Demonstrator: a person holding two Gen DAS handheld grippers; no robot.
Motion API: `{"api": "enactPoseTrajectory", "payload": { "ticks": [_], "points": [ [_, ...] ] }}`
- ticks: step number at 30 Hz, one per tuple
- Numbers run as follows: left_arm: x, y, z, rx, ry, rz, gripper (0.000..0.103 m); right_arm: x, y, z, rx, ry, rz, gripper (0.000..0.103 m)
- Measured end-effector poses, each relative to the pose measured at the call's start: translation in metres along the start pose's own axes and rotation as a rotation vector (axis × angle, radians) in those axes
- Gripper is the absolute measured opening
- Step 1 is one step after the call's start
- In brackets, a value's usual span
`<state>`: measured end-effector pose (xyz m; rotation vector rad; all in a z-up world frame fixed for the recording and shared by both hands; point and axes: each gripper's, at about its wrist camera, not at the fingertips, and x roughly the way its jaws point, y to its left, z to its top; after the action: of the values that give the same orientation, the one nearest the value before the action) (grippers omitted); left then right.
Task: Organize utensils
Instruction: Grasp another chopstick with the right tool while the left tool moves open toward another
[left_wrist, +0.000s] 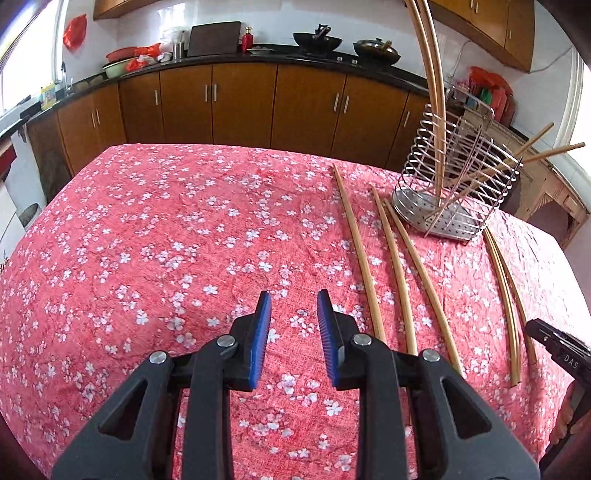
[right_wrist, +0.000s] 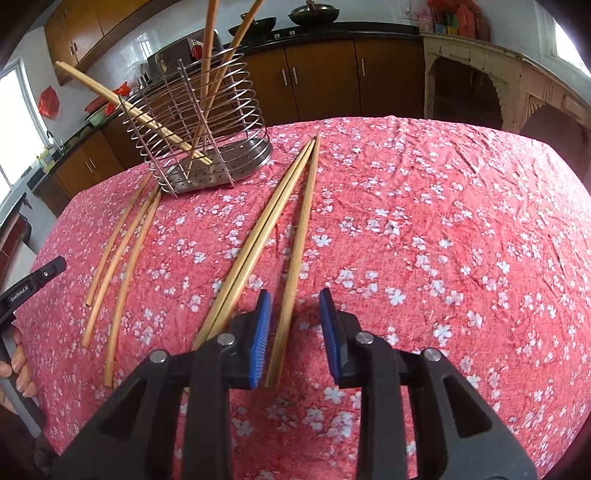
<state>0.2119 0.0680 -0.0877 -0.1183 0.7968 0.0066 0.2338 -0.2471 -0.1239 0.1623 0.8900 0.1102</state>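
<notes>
My left gripper (left_wrist: 294, 295) is open and hangs low over the red floral tablecloth (left_wrist: 166, 240), with nothing between its blue pads. Three bamboo chopsticks (left_wrist: 364, 258) lie just to its right, and more chopsticks (left_wrist: 506, 306) lie further right. My right gripper (right_wrist: 294, 295) is open too. One chopstick (right_wrist: 295, 258) lies on the cloth between its fingers, close to the left pad, and the pads do not press on it. A pair of chopsticks (right_wrist: 260, 236) lies just to the left. A wire utensil holder (right_wrist: 251, 162) at the back has several chopsticks leaning in it.
In the left wrist view the holder (left_wrist: 417, 199) stands near the table's far right edge. Three more chopsticks (right_wrist: 123, 288) lie left of the right gripper. A hand (right_wrist: 18, 369) holds the other tool at the left border. Kitchen cabinets (left_wrist: 240, 103) run behind the table.
</notes>
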Motion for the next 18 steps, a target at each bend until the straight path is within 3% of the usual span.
{"api": "enactPoseTrajectory", "payload": {
  "ticks": [5, 9, 18],
  "points": [
    [0.004, -0.01, -0.002, 0.026, 0.012, -0.019, 0.026, 0.0, 0.007, -0.001, -0.043, -0.012, -0.036, 0.027],
    [0.01, -0.019, -0.004, 0.044, 0.029, -0.039, 0.026, 0.0, 0.005, -0.002, -0.052, -0.018, -0.085, 0.009],
    [0.025, -0.038, -0.001, 0.063, 0.064, -0.079, 0.026, -0.008, -0.04, 0.007, 0.105, -0.026, -0.115, 0.008]
  ]
}}
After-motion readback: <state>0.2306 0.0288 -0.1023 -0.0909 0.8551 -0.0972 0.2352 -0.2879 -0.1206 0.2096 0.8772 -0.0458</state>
